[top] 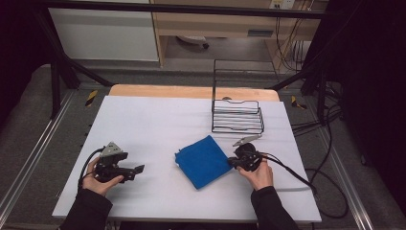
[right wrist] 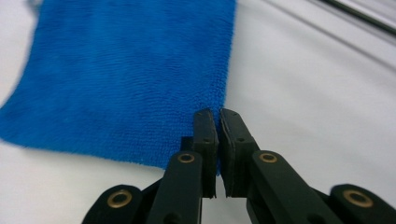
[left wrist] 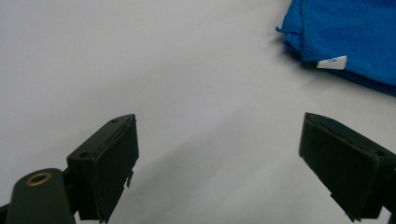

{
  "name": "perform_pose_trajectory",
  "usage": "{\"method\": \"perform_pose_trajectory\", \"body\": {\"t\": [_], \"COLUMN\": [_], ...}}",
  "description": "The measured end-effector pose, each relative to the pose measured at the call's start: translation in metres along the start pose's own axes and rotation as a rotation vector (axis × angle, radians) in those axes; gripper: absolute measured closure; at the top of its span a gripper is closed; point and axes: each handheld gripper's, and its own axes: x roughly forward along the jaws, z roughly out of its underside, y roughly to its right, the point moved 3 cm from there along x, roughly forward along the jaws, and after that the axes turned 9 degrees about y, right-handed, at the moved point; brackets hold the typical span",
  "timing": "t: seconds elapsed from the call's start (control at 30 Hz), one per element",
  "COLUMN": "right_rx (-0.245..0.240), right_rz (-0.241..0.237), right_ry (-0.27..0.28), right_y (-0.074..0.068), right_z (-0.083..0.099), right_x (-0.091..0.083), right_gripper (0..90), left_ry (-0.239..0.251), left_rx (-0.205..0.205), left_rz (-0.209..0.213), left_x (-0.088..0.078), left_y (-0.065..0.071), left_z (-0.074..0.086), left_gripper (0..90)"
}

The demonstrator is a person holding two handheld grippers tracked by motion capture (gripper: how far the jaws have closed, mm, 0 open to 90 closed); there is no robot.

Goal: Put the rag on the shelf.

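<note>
Behind blue cloth point(top: 203, 160), wire rack point(top: 238, 116) stands apart.

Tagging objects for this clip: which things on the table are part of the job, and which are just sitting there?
In the job:
- blue cloth, folded, at mid-table
- right gripper, jaws closed at the cloth's corner
- left gripper, jaws wide open, nothing between them, apart from the cloth

Lying about:
- black wire rack, behind the cloth, untouched
- white table cover
</note>
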Motion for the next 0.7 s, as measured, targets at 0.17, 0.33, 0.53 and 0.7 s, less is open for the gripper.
{"method": "perform_pose_trajectory", "body": {"t": [0.17, 0.33, 0.53, 0.7], "right_rx": [-0.061, -0.045, -0.039, -0.041], "right_rz": [0.085, 0.018, -0.061, -0.08], "right_ry": [0.05, 0.207, 0.245, 0.221], "right_y": [0.011, -0.016, -0.059, -0.082], "right_z": [0.003, -0.012, -0.034, -0.045], "right_x": [0.001, -0.007, 0.021, 0.049], "right_gripper": [65.7, 45.0, 31.9, 36.5], "left_ry": [0.0, -0.005, -0.013, -0.021], "left_rx": [0.004, 0.002, 0.008, 0.01], "left_rz": [-0.001, -0.008, -0.012, -0.012], "left_x": [0.0, 0.0, 0.001, 0.002], "left_y": [0.0, -0.002, -0.004, -0.005], "left_z": [0.0, 0.001, 0.002, 0.003], "left_gripper": [12.1, 11.9, 10.5, 10.3]}}
